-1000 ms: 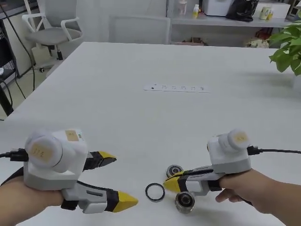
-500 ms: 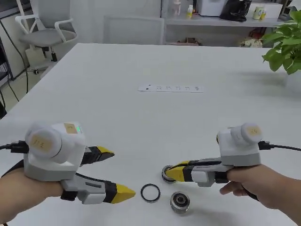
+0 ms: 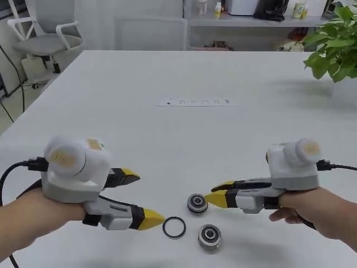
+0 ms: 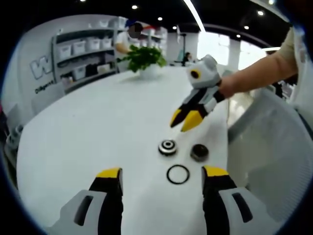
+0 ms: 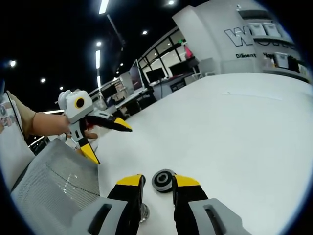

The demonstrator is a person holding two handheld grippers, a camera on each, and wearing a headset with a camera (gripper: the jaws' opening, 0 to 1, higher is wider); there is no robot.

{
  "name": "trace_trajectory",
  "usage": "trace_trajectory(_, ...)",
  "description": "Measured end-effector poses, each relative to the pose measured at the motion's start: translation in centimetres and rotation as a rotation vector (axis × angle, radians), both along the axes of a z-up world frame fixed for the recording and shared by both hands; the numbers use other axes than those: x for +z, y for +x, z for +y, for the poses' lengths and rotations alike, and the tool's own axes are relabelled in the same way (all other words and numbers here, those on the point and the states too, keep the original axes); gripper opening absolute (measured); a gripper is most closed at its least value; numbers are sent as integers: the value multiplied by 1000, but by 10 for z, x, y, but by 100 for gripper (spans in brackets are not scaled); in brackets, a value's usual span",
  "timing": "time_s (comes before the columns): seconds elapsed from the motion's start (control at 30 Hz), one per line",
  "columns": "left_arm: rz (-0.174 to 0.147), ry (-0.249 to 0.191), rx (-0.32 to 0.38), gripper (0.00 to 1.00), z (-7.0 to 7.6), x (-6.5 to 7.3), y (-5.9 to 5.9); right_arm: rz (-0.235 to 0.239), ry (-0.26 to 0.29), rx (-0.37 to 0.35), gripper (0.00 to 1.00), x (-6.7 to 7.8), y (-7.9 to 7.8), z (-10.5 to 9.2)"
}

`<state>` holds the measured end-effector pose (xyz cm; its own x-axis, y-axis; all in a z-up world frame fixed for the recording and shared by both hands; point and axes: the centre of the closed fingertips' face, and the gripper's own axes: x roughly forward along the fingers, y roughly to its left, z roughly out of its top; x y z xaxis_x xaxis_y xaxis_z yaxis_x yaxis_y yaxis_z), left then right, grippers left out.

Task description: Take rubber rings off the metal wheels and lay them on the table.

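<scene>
A loose black rubber ring (image 3: 174, 227) (image 4: 178, 174) lies flat on the white table (image 3: 184, 139). Two small metal wheels rest near it, one (image 3: 197, 203) (image 4: 167, 147) (image 5: 163, 180) further back and one (image 3: 210, 236) (image 4: 199, 152) nearer me. My left gripper (image 3: 142, 198) (image 4: 161, 172) hovers just left of the ring, wide open and holding nothing. My right gripper (image 3: 217, 191) (image 5: 158, 180) points at the farther wheel from the right, a short way off it. Its jaws stand a narrow gap apart with nothing between them.
A white power strip (image 3: 194, 102) lies mid-table. A potted plant (image 3: 329, 53) stands at the far right, and an office chair (image 3: 42, 39) sits beyond the far left corner. The table's near edge runs just below the wheels.
My right gripper has drawn back to the right, off the wheels, leaving both wheels uncovered. The left gripper stays beside the ring. The head camera has shifted.
</scene>
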<state>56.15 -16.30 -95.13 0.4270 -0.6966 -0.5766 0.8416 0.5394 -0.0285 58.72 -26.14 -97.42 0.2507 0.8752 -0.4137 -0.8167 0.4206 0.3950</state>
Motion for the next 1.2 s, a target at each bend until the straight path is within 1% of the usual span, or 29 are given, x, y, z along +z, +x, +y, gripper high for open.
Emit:
trace_trajectory(0.17, 9, 3, -9, 64, -7, -5, 6, -19, -20, 1, 23, -5, 2, -5)
trace_trajectory(0.2, 9, 3, -10, 64, -7, -6, 8, -23, -25, 7, 24, -7, 2, -5)
trace_trajectory(0.33, 17, 2, -14, 62, -13, -9, 13, -37, -54, 26, 27, -16, 0, -6)
trace_trajectory(0.53, 31, 12, -29, 59, -20, -18, 15, -55, -81, 45, 27, -26, -2, -5)
trace_trajectory(0.67, 41, 12, -37, 57, -28, -22, 15, -67, -89, 49, 27, -29, -1, -3)
trace_trajectory(0.73, 36, 8, -40, 55, -31, -22, 16, -76, -94, 54, 27, -31, -1, -2)
trace_trajectory(0.83, 40, 0, -44, 53, -38, -24, 18, -85, -101, 59, 27, -33, -1, 0)
trace_trajectory(0.97, 46, 6, -61, 51, -46, -28, 18, -90, -106, 64, 27, -36, -1, 1)
trace_trajectory(1.1, 45, 10, -73, 46, -52, -31, 20, -93, -106, 69, 27, -38, -2, 3)
trace_trajectory(1.17, 50, 8, -79, 45, -57, -34, 21, -93, -107, 73, 27, -38, -2, 4)
trace_trajectory(1.2, 47, 12, -82, 45, -59, -35, 22, -93, -107, 73, 27, -39, -2, 4)
